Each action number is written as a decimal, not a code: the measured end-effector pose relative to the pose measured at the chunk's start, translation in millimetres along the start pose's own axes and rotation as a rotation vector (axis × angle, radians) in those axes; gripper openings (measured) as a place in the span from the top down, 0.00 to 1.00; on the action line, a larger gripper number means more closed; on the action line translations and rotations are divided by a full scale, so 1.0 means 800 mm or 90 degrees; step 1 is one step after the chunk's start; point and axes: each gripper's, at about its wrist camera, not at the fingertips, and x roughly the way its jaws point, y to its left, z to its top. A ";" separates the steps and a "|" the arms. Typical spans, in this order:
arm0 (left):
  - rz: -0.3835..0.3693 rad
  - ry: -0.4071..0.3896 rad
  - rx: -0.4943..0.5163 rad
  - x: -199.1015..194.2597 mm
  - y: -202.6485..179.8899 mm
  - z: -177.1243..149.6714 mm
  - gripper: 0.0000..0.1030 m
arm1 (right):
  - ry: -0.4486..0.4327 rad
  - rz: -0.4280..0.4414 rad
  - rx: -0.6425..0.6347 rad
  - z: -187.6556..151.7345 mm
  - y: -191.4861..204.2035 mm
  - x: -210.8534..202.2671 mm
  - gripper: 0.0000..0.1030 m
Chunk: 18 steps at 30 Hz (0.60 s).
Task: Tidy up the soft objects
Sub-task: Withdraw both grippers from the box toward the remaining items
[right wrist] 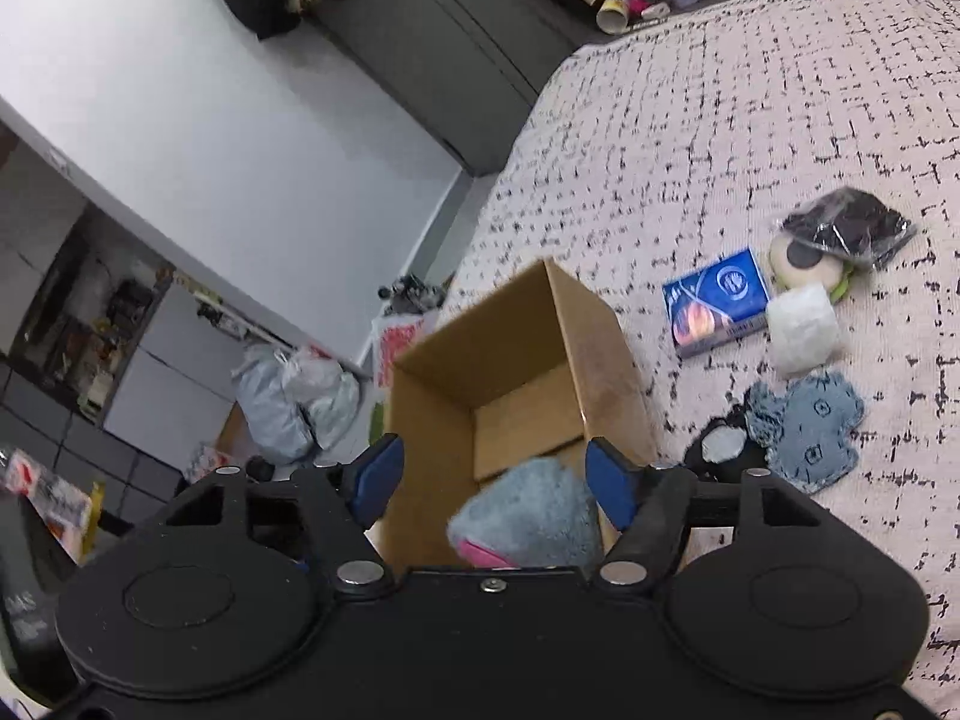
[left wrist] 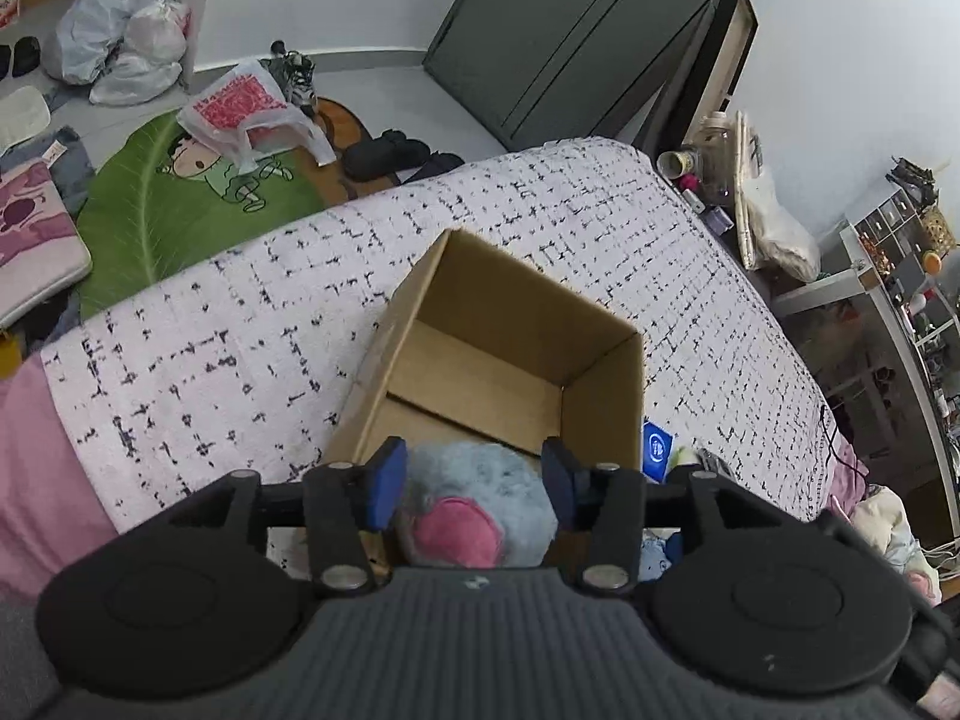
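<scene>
Fluffy grey-blue plush toy with a pink patch (left wrist: 474,504) sits at the near end of the open brown cardboard box (left wrist: 603,414), which stands on the bed's white cover flecked with black dashes (left wrist: 240,348); the left tool (left wrist: 471,483) hangs over it with its blue pads standing off either side of the plush, open, not pressing; the right tool (right wrist: 495,480) is likewise spread wide above the same toy (right wrist: 534,510), pads clear of it and of the box walls (right wrist: 420,414).

Only the right view shows the loose things lying on the cover to the right of the box: a blue rectangular packet with an orange picture (right wrist: 717,309), its print too blurred to read; a white crinkled soft bundle (right wrist: 804,336) just beside it; a black item in a clear plastic bag (right wrist: 852,228) overlapping a cream round pad (right wrist: 801,264); a grey-blue fuzzy flat cloth piece (right wrist: 807,426) near a small black-and-white object (right wrist: 720,444).

Only the left view shows the floor beyond the bed: a green leaf-shaped mat with a cartoon figure (left wrist: 180,204), and a white plastic bag with red printing (left wrist: 246,108) whose lettering cannot be made out.
</scene>
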 end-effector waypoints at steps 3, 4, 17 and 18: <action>0.001 -0.008 0.003 -0.003 -0.003 0.006 0.52 | -0.010 0.017 0.013 0.010 0.004 -0.008 0.28; 0.004 -0.012 0.001 -0.005 -0.003 0.008 0.52 | -0.012 0.020 0.014 0.013 0.006 -0.011 0.28; 0.050 -0.043 0.059 -0.013 -0.034 0.006 0.38 | -0.096 -0.001 0.004 0.043 -0.012 -0.058 0.13; 0.055 -0.045 0.069 -0.014 -0.039 0.005 0.34 | -0.103 -0.006 -0.001 0.046 -0.014 -0.062 0.11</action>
